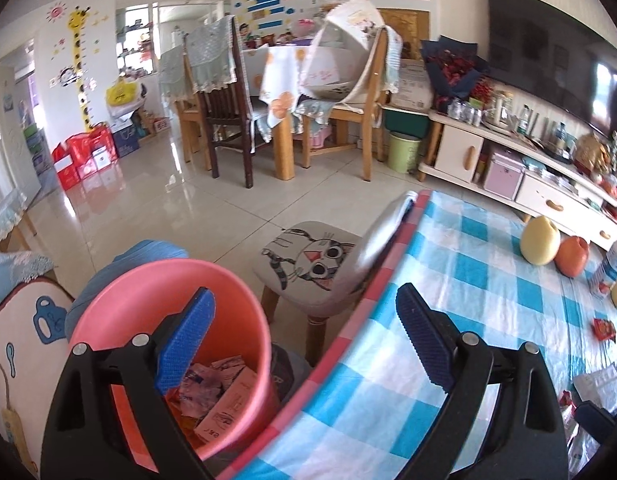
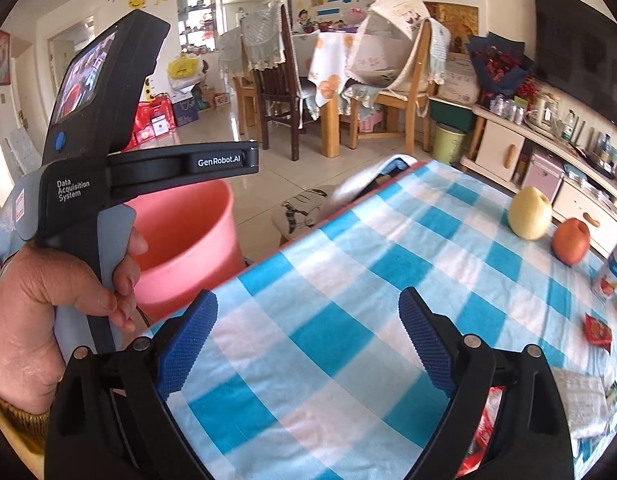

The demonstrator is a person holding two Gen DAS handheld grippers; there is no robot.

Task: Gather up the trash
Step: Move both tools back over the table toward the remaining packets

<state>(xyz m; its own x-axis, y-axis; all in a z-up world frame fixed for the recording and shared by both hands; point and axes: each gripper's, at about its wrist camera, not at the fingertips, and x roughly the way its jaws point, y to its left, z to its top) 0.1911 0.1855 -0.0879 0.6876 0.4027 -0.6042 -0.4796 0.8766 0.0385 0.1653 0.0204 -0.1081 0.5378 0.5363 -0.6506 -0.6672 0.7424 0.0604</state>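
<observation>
At the table's left edge the left gripper point(image 1: 304, 334) hangs wide open and empty over the pink bucket point(image 1: 148, 292) — convenient for dropping wrappers point(image 2: 597, 329); the right gripper point(image 2: 308, 336) is open and empty too.

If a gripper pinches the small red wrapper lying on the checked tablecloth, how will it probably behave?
The red wrapper lies flat and crinkled on the tablecloth, so it is probably thin, floppy and very light. Being so flat, it may slide under the fingertips instead of lifting. Its surface looks glossy, so it could slip from the blue pads.
</observation>
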